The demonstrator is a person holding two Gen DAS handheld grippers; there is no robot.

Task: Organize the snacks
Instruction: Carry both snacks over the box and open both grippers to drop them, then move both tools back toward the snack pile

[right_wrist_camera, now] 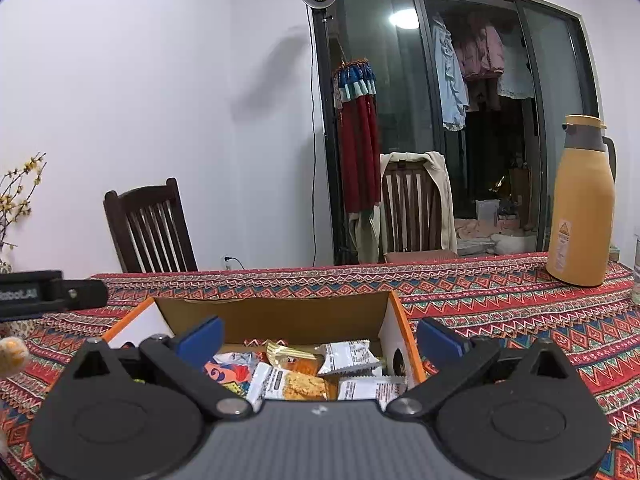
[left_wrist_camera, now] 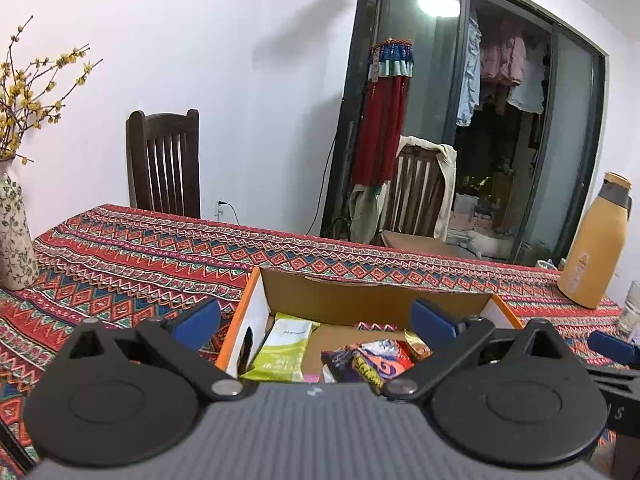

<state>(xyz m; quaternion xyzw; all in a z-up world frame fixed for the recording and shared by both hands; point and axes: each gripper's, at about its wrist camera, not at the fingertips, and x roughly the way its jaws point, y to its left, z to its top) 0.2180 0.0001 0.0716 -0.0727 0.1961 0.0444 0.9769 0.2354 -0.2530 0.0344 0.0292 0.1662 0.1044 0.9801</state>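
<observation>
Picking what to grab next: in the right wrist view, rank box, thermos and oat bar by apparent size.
1. Box, widest thing in view.
2. Thermos, tall but narrower; it stands farther back, so its real size against the box is unsure.
3. Oat bar, clearly smallest.

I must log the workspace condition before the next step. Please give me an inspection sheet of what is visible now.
Surface: table under a patterned red tablecloth.
Job's things: open cardboard box holding snack packets; green packet, purple packet, white packet.
Clutter: orange thermos jug, floral vase with yellow blossoms, drinking glass.
Grippers: left tool open, empty, above the box; right tool open, empty, above the box.
Cables: black cord at the wall socket; another down the door frame.
Surroundings: dark wooden chair, second chair with a draped garment, glass door, hanging laundry.
</observation>
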